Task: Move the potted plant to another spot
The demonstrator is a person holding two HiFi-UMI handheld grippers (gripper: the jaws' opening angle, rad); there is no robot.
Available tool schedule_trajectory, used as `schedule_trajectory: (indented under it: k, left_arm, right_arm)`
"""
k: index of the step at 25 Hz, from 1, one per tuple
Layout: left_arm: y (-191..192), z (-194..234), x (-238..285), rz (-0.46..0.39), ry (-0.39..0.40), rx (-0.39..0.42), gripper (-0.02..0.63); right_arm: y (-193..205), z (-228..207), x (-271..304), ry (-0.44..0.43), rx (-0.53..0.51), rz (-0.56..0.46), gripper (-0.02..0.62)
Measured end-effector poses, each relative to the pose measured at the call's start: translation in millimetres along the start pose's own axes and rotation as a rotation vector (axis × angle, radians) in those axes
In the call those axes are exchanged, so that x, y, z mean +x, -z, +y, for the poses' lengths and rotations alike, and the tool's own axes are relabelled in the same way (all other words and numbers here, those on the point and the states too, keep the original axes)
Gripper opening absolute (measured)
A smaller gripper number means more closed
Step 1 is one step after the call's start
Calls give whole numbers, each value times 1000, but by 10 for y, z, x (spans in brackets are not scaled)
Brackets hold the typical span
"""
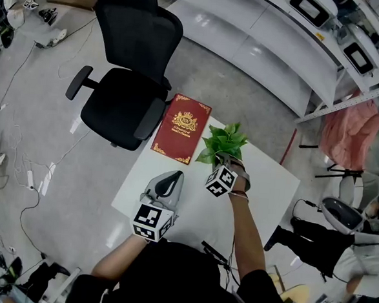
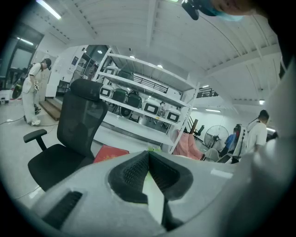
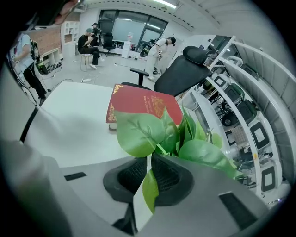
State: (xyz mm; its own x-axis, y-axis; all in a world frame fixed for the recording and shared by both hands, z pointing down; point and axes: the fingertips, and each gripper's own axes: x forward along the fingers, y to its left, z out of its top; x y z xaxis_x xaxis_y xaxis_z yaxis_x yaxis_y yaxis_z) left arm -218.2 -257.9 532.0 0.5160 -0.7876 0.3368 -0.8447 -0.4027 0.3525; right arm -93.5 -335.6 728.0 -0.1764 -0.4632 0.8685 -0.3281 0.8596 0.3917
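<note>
Pot: hidden in every view. Leaves and the right gripper [image 1: 223, 163] cover it, so only the foliage of the potted plant [image 1: 224, 142] shows.
Plant's footing: unclear; the base is covered, so it may be resting on the white table [image 1: 265, 185] or hanging just clear of it.
Plant's place: over the far half of the table, just beside the right edge of the red book [image 1: 181, 129] and apart from it.
Right claw: in the right gripper view the ribbed pads are drawn in to a thin slit, clamped on a green stem of the plant. One leaf hangs down behind the slit, and broad leaves fill the space ahead.
Left claw: the pads of the left gripper [image 2: 148, 155] are pressed together with nothing between them. It is held over the near left part of the table, apart from the plant.
Book: lies flat with its gold crest up, covering the table's far left corner.
Shelving [image 1: 268, 43]: white, running out of the head view at top right. It holds dark boxy units, too small to tell their kind.
Chair [image 1: 126, 78]: black office chair on the floor beyond the book.
Pink cloth [image 1: 349, 130]: draped near the shelving's end, right of the table, partly cut off by a shelf rail.
Arms: both forearms leave the head view at its bottom edge.
</note>
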Motion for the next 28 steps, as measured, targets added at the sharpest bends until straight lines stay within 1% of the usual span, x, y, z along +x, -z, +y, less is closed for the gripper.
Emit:
schedule_trajectory:
  k: [3,6,8,9,12,14,16,18,21,28]
  left_arm:
    - [14,3,-7,1,13,-5,17]
    - [22,-4,-1,8,35,-6,17]
    - [9,-16,6,10,54,-3,17]
    - [1,-21,10,12,64,-1,17]
    - [-9,-33,24,21,90,6,17]
    - [-4,-50,29,31,109,11,17]
    - [-5,-89,11,36,122,19,17]
    - [-33,-150,-26,31,130,29,17]
    - [-95,-279,-78,9,132,36,17]
    - [-128,-675,-255,-28,120,72,17]
  right_arm:
    - [-13,-16,-93,16,35,-15,14]
    - [-41,-59,-260,26,139,-52,14]
    - [-62,-121,-419,50,227,-91,15]
    - [-83,-163,-514,63,293,-124,15]
    - [-130,-281,-821,77,568,-257,14]
    - [-98,-338,-1023,100,725,-319,14]
    - [-55,-386,-1230,144,833,-362,14]
    - [-29,-405,-1438,182,914,-399,14]
    - [11,-378,-1743,226,983,-450,14]
    - [178,-156,-2348,316,1042,-552,12]
